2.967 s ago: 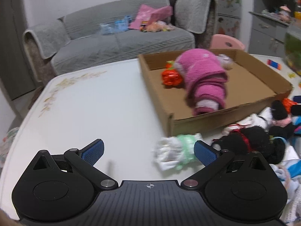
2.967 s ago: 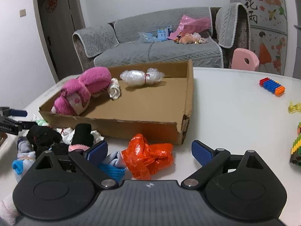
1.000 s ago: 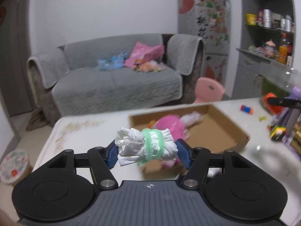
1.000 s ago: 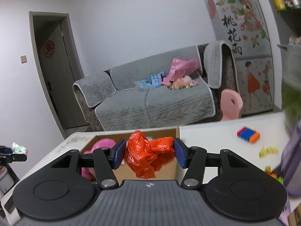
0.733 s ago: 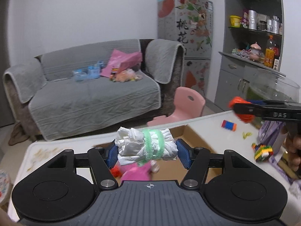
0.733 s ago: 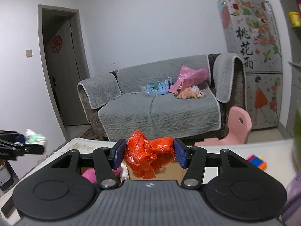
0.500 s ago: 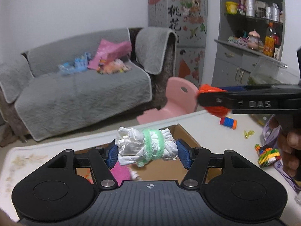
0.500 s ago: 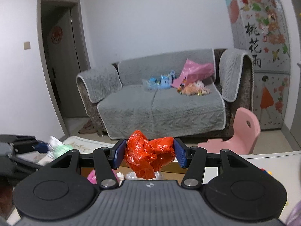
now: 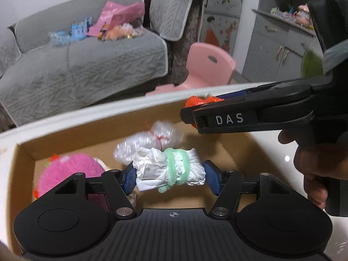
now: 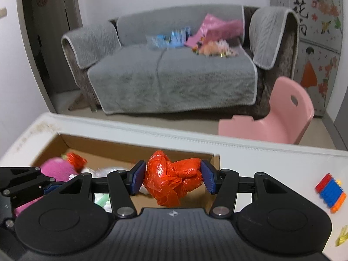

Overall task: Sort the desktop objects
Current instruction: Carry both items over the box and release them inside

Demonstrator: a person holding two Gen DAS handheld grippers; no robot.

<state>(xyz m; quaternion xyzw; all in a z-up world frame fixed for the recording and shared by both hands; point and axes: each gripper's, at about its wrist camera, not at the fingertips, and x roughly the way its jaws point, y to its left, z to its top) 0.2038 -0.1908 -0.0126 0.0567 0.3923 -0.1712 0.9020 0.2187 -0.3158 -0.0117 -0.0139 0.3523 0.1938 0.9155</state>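
Observation:
My left gripper [image 9: 170,176] is shut on a white plastic-bag bundle [image 9: 152,169] tied with a green band, held above the inside of the cardboard box [image 9: 24,152]. My right gripper [image 10: 173,179] is shut on a crumpled orange plastic bag [image 10: 174,177], over the box's far right corner [image 10: 215,158]. In the left wrist view the right gripper's black arm [image 9: 250,117] crosses from the right with a hand [image 9: 313,165] behind it. In the box lie a pink fluffy bundle [image 9: 65,171], a clear plastic bundle [image 9: 156,134] and a small orange bundle [image 10: 75,159].
The box sits on a white table [image 10: 261,158]. A block of red, blue and orange bricks [image 10: 330,192] and a yellow scrap [image 10: 342,237] lie at the table's right. Beyond the table stand a grey sofa [image 10: 174,74] and a pink child's chair [image 10: 280,115].
Both grippers have come down and forward over the box, each still holding its bundle. The right gripper's arm now fills the right of the left wrist view.

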